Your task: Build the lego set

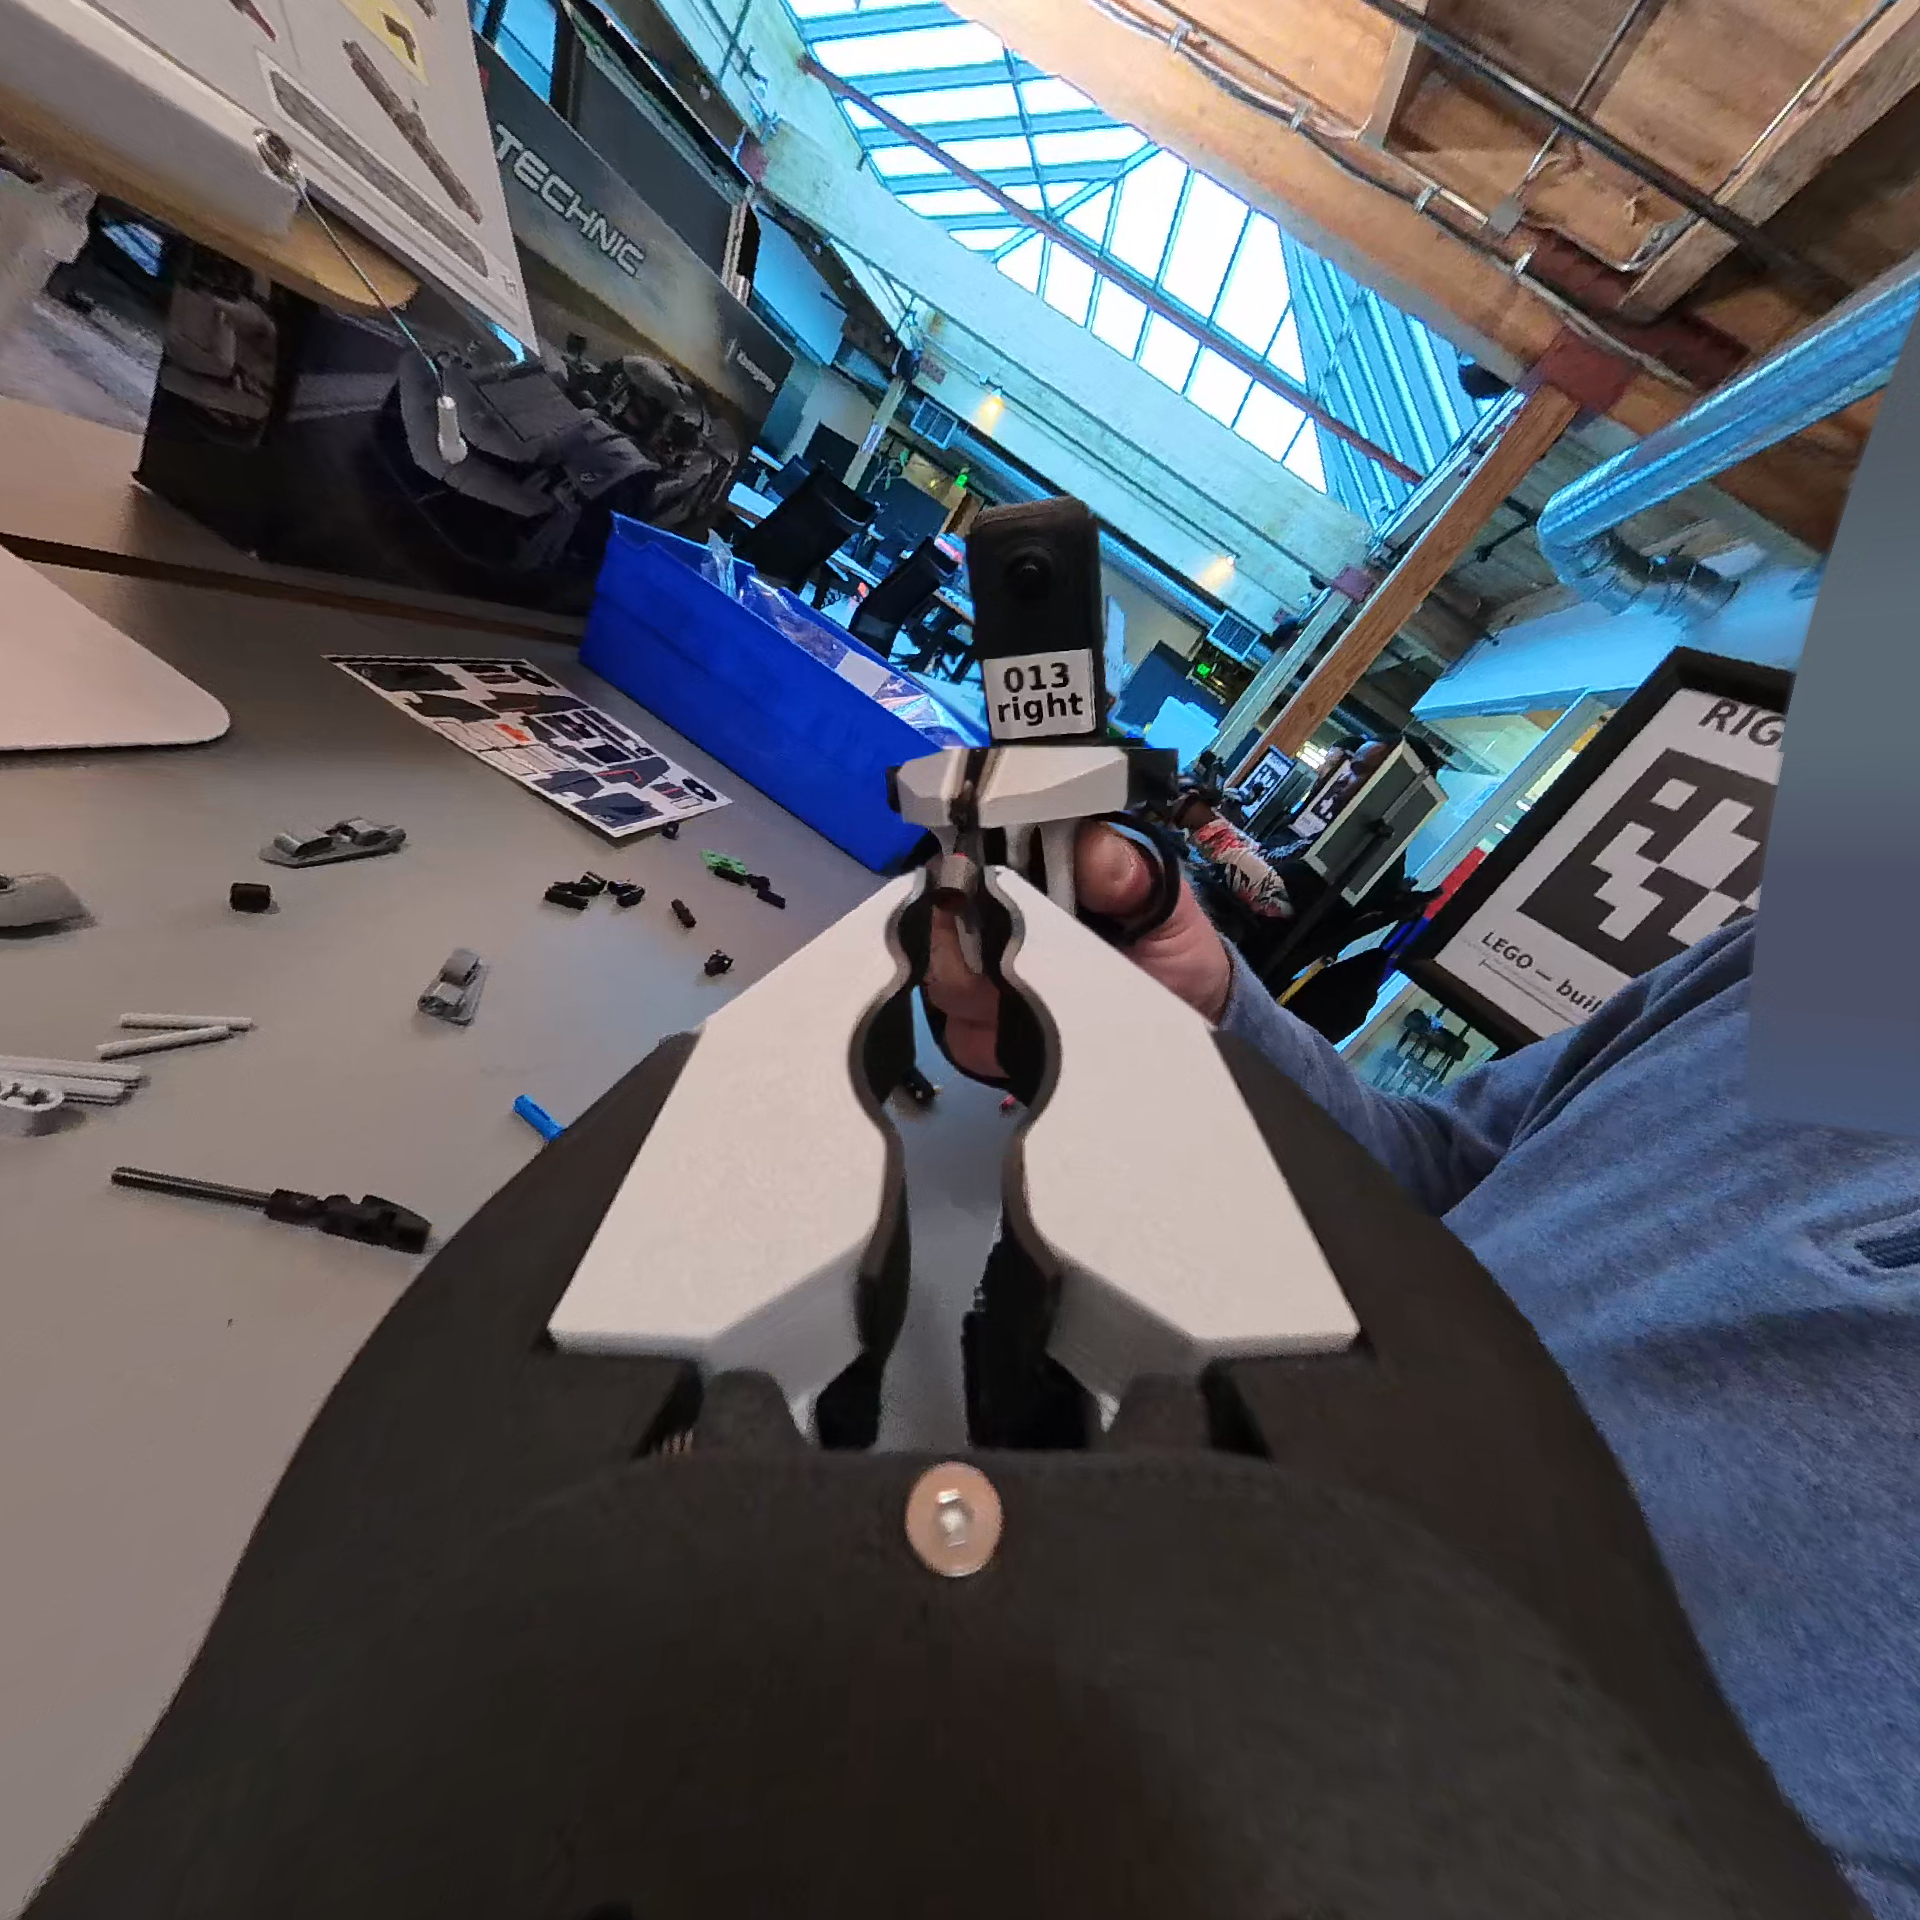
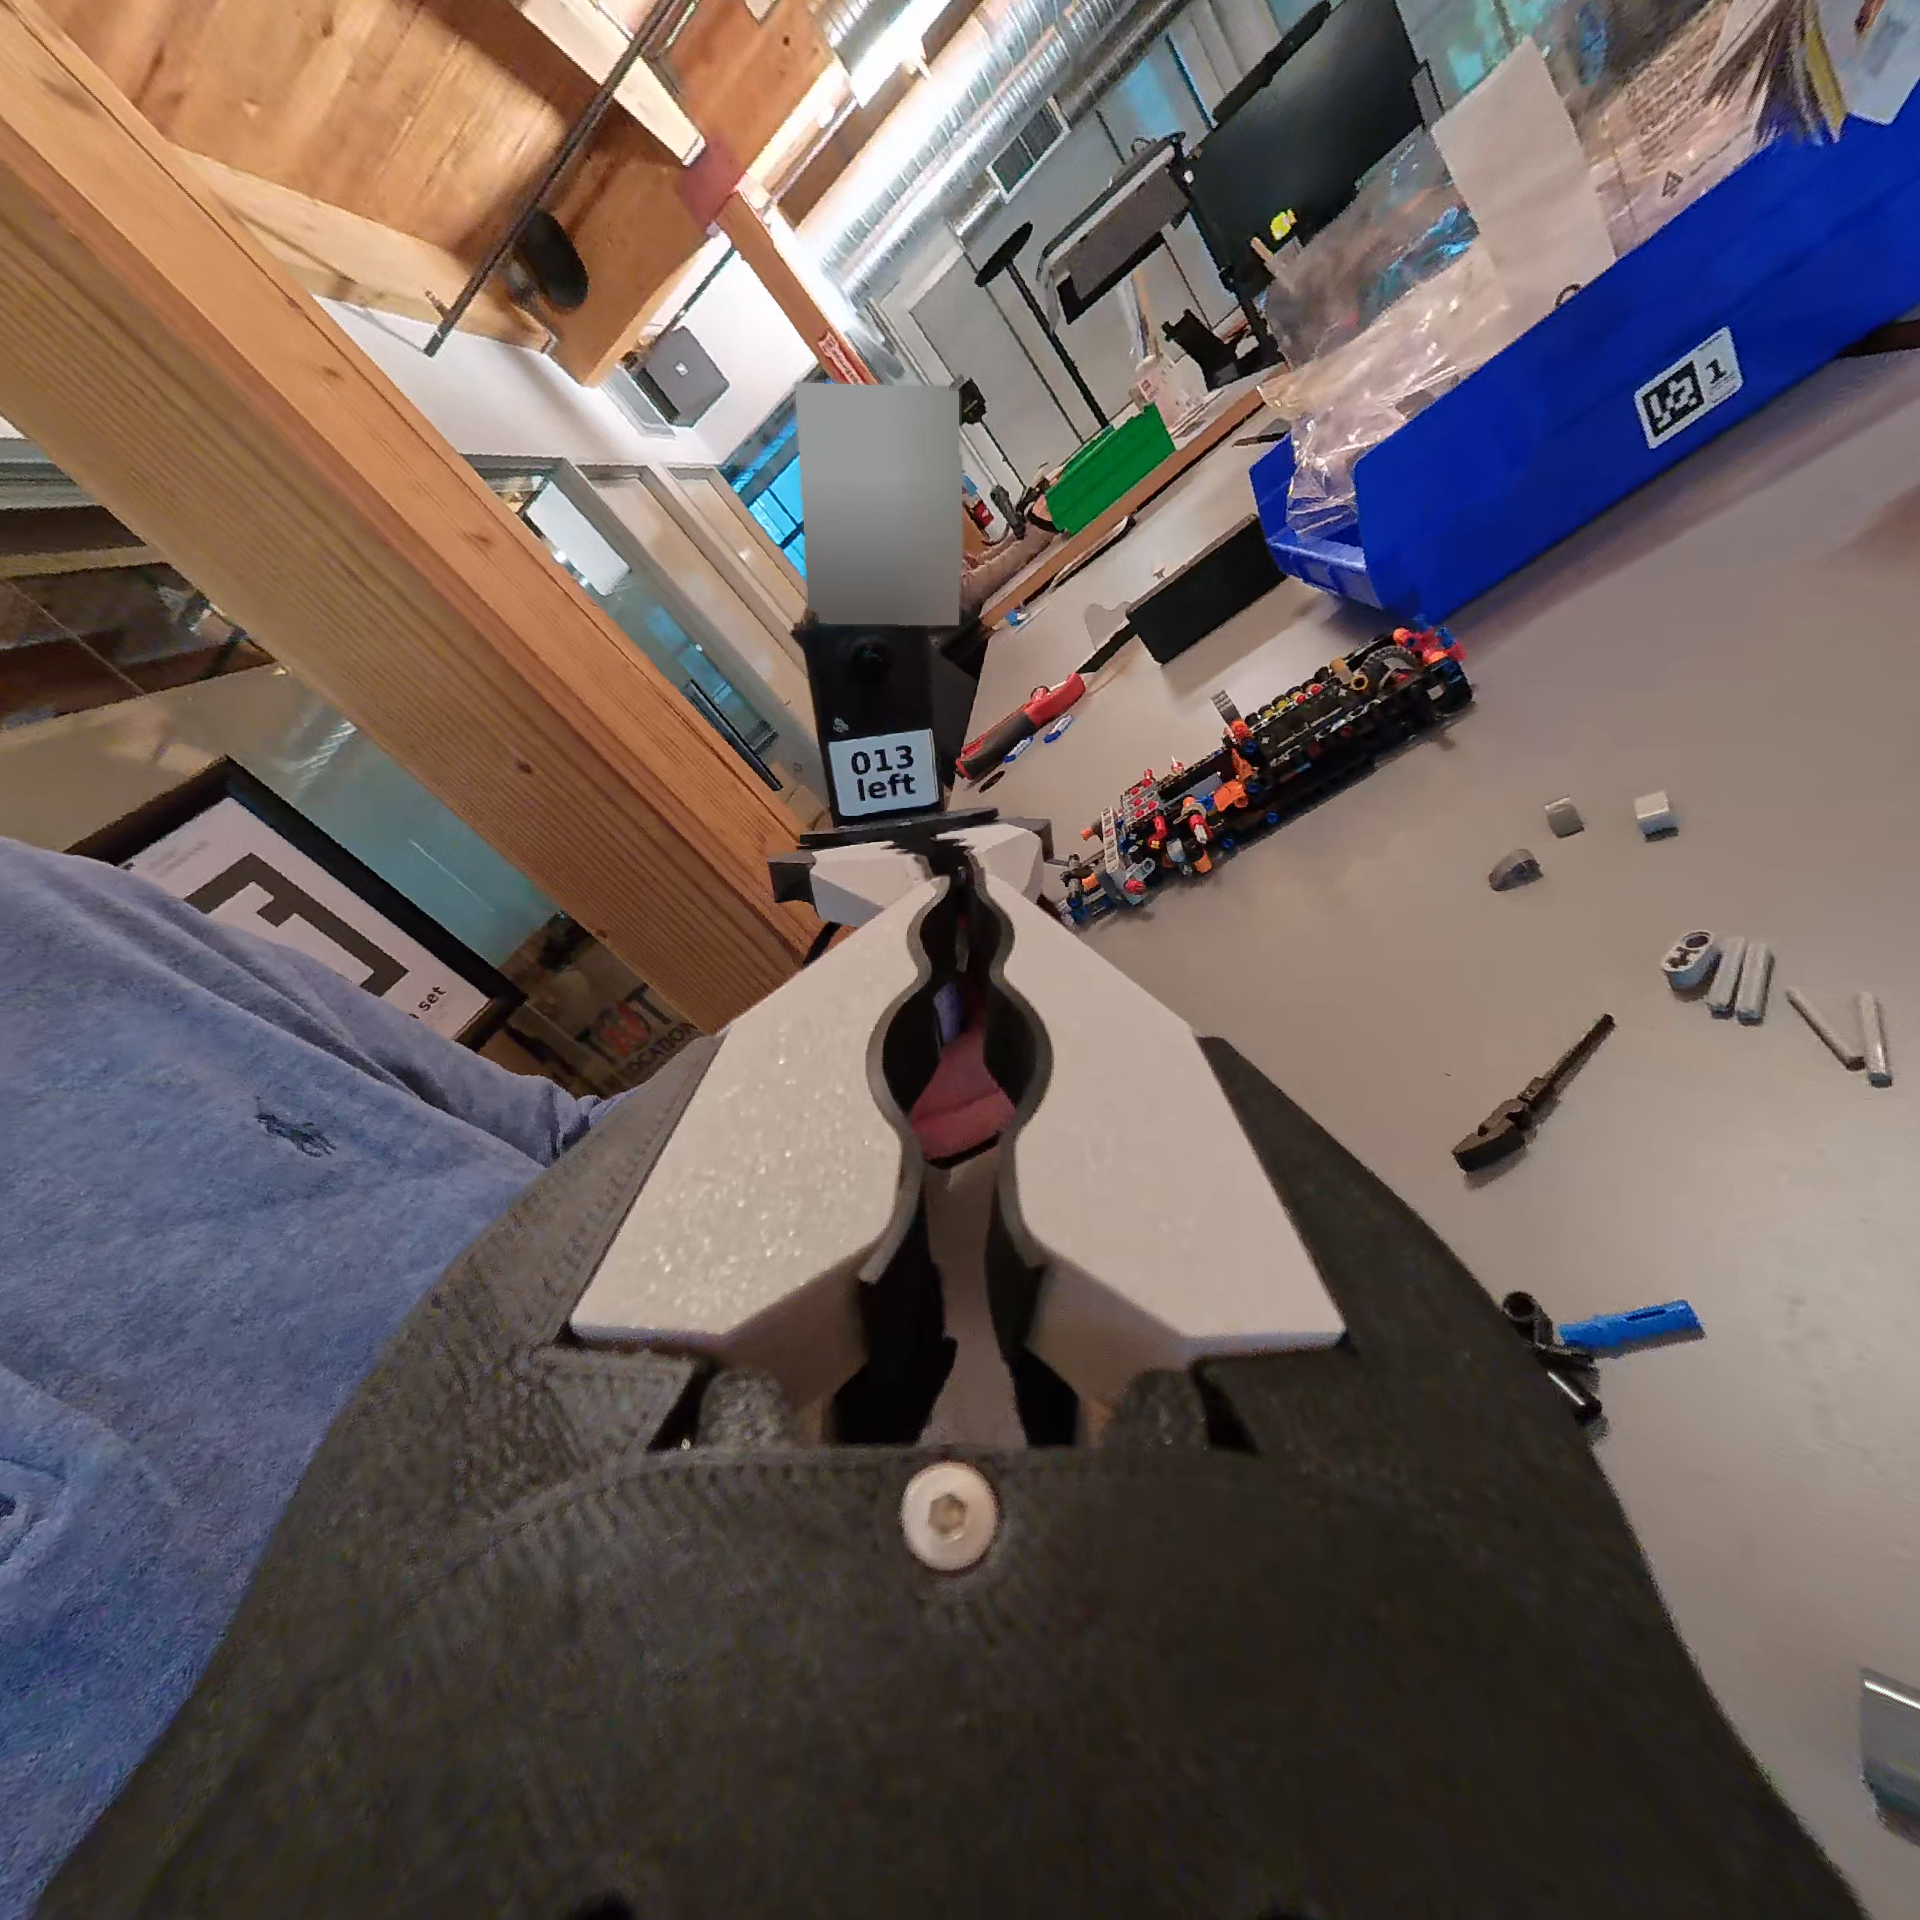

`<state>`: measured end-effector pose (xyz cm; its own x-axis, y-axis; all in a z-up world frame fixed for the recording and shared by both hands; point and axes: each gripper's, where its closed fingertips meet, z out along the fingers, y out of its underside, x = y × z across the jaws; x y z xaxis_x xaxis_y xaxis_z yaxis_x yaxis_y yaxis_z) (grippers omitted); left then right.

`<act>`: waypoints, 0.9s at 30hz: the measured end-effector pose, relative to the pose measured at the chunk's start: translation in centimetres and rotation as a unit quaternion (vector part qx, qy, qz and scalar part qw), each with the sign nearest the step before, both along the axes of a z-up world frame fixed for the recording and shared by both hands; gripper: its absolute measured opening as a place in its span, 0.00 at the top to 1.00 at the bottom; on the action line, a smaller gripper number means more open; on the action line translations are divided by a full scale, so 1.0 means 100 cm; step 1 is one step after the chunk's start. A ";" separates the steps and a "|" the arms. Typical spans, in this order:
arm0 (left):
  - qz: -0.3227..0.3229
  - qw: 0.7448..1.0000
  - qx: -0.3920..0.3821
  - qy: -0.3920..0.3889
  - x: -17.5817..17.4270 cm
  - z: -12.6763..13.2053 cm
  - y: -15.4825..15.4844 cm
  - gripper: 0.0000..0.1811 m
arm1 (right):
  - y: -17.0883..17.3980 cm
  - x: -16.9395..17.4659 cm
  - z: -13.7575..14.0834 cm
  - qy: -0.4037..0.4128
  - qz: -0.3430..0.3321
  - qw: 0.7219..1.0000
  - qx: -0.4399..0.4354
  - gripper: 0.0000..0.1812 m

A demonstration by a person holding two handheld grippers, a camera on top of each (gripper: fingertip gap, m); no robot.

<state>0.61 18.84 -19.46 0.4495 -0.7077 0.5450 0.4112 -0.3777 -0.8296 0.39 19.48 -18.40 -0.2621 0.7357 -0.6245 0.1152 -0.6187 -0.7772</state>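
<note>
My two grippers are held tip to tip above the grey table [image 1: 260, 1382]. My left gripper [image 1: 958, 885] is shut on a small dark Lego part [image 1: 966, 847] with a red spot. My right gripper [image 2: 961, 899] faces it and is shut on the same small part [image 2: 964, 914], which is mostly hidden between the tips. The right gripper [image 1: 961, 821] shows in the left wrist view with a hand on its handle. The left gripper [image 2: 961, 857] shows in the right wrist view. A long black Lego chassis [image 2: 1278, 758] with orange and red bits lies on the table.
A blue bin [image 1: 748, 686] with plastic bags stands at the back, beside a sticker sheet [image 1: 530, 743]. Loose parts lie about: a black axle piece [image 1: 281, 1205], a blue pin [image 1: 538, 1117], grey axles [image 1: 177, 1034], small black pins [image 1: 592, 891]. A person's blue sleeve [image 1: 1662, 1299] is close. Both grippers' tips are roughly 15 cm from the blue pin [image 1: 538, 1117]. The right camera catches it too, in the right wrist view [image 2: 1660, 1336].
</note>
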 end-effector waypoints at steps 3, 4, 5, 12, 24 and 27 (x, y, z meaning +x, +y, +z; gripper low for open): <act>0.001 1.000 0.006 0.005 0.001 0.002 -0.001 0.97 | -0.002 0.001 0.002 0.003 0.000 1.000 0.010 1.00; 0.001 1.000 0.008 0.010 0.002 0.002 -0.002 0.97 | -0.002 0.002 0.002 0.002 0.000 1.000 0.013 1.00; 0.002 1.000 0.009 0.012 0.002 0.003 -0.002 0.97 | -0.003 0.002 0.003 0.002 -0.001 1.000 0.020 1.00; 0.006 0.998 0.023 0.053 0.004 0.005 -0.005 0.97 | -0.007 0.004 0.005 -0.012 0.000 0.998 0.065 1.00; -0.001 0.989 0.045 0.144 0.007 0.003 -0.009 0.97 | -0.012 0.005 0.005 -0.036 0.020 0.996 0.083 1.00; -0.005 0.985 0.045 0.169 0.008 0.001 -0.009 0.97 | -0.013 0.005 0.003 -0.044 0.023 0.995 0.092 1.00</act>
<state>1.44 17.90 -19.38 0.5878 -0.7514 0.3000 0.1022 -0.2989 -0.9488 0.93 18.22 -18.08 -0.2474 0.8281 -0.5031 0.2127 -0.4602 -0.8620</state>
